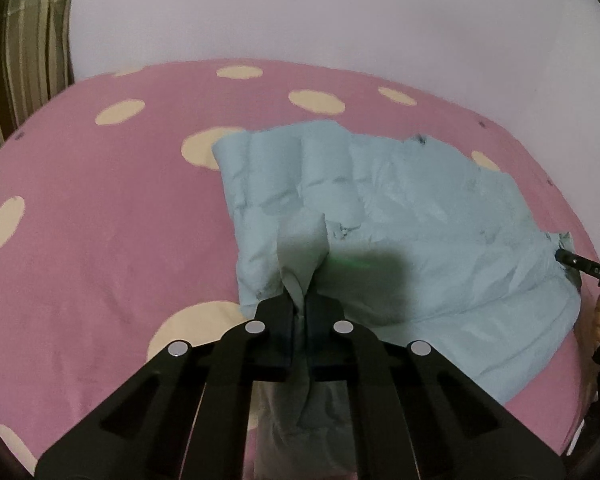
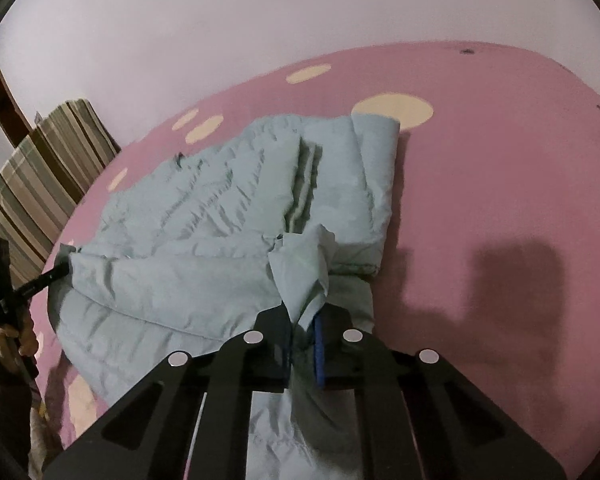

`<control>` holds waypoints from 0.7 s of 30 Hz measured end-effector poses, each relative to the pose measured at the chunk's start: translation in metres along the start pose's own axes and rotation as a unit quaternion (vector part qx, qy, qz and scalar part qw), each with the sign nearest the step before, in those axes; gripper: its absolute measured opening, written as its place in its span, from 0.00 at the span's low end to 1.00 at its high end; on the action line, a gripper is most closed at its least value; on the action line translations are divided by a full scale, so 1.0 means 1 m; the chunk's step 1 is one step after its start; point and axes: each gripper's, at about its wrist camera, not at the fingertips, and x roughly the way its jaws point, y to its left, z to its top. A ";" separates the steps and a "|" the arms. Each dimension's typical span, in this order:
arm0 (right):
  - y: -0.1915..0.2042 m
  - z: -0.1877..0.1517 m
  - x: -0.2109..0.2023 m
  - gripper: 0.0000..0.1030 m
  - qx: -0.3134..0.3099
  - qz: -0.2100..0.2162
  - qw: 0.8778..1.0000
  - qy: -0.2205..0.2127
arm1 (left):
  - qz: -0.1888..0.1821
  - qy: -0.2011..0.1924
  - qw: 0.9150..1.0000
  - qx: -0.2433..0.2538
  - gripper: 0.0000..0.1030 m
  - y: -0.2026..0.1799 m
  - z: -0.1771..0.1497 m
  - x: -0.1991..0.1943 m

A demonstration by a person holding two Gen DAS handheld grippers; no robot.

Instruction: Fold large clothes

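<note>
The left gripper (image 1: pixel 300 304) points steeply downward, its two black fingers (image 1: pixel 276 320) drawn almost together and pinching a fold of the pale blue garment (image 1: pixel 400 208) — cloth bunches up between the pads and trails back under the linkage. The right gripper (image 2: pixel 304 320) sits at a similar downward tilt, its jaws likewise clamped on a raised tuft of the same garment, blue pad facing visible on the inner side of one finger. In each wrist view the other gripper shows at the frame edge — with the person's hand (image 2: pixel 20 336) wrapped around its handle.
</note>
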 end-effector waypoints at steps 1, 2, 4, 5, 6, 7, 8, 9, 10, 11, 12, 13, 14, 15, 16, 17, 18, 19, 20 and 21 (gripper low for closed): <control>0.001 0.001 -0.007 0.07 0.002 0.001 1.000 -0.009 | 0.001 -0.006 1.000 -0.001 0.04 -0.001 0.002 -0.004; 0.002 0.003 -0.013 0.06 0.002 0.003 1.000 -0.018 | 0.003 -0.016 1.000 -0.001 0.04 -0.002 0.005 -0.011; 0.005 0.009 -0.023 0.06 0.001 0.005 0.999 -0.032 | 0.010 -0.032 0.999 0.002 0.04 -0.005 0.011 -0.020; 0.008 0.013 -0.027 0.06 -0.001 0.005 0.999 -0.038 | 0.017 -0.041 0.999 0.005 0.03 -0.008 0.016 -0.025; 0.010 0.017 -0.030 0.06 -0.003 0.004 0.999 -0.044 | 0.021 -0.047 0.999 0.007 0.03 -0.010 0.021 -0.027; 0.012 0.023 -0.032 0.06 -0.005 0.004 0.999 -0.050 | 0.025 -0.053 0.998 0.008 0.03 -0.011 0.027 -0.029; 0.014 0.029 -0.032 0.06 -0.006 0.003 0.998 -0.055 | 0.029 -0.055 0.998 0.007 0.03 -0.012 0.033 -0.028; 0.015 0.034 -0.032 0.06 -0.006 0.003 0.998 -0.059 | 0.032 -0.056 0.998 0.006 0.03 -0.012 0.038 -0.027; 0.016 0.042 -0.031 0.06 -0.005 0.003 0.998 -0.064 | 0.037 -0.056 0.998 0.005 0.03 -0.013 0.046 -0.023; 0.017 0.051 -0.029 0.06 -0.003 0.004 0.998 -0.068 | 0.041 -0.055 0.998 0.003 0.03 -0.012 0.052 -0.020; 0.017 0.061 -0.025 0.05 -0.001 0.005 0.997 -0.072 | 0.044 -0.055 0.998 0.001 0.03 -0.012 0.059 -0.016; 0.018 0.070 -0.022 0.05 0.001 0.006 0.997 -0.075 | 0.048 -0.056 0.997 0.000 0.03 -0.011 0.069 -0.010; 0.018 0.079 -0.018 0.05 0.003 0.006 0.997 -0.077 | 0.051 -0.057 0.997 0.000 0.03 -0.011 0.076 -0.007; 0.018 0.086 -0.014 0.05 0.004 0.007 0.997 -0.077 | 0.056 -0.058 0.997 0.001 0.03 -0.010 0.085 -0.002; 0.018 0.098 -0.008 0.05 0.006 0.005 0.997 -0.078 | 0.063 -0.059 0.996 0.003 0.03 -0.010 0.095 0.004; 0.019 0.107 -0.003 0.05 0.006 0.003 0.997 -0.079 | 0.069 -0.060 0.996 0.004 0.03 -0.010 0.103 0.009; 0.020 0.116 0.003 0.05 0.004 0.000 0.997 -0.079 | 0.073 -0.060 0.995 0.004 0.03 -0.008 0.112 0.015; 0.021 0.127 0.011 0.05 0.001 -0.006 0.997 -0.079 | 0.080 -0.060 0.995 0.003 0.03 -0.007 0.123 0.024; 0.022 0.137 0.019 0.05 0.000 -0.010 0.997 -0.078 | 0.086 -0.059 0.995 0.004 0.03 -0.007 0.130 0.030; 0.021 0.146 0.028 0.05 0.000 -0.014 0.997 -0.075 | 0.093 -0.058 0.994 0.004 0.03 -0.006 0.138 0.039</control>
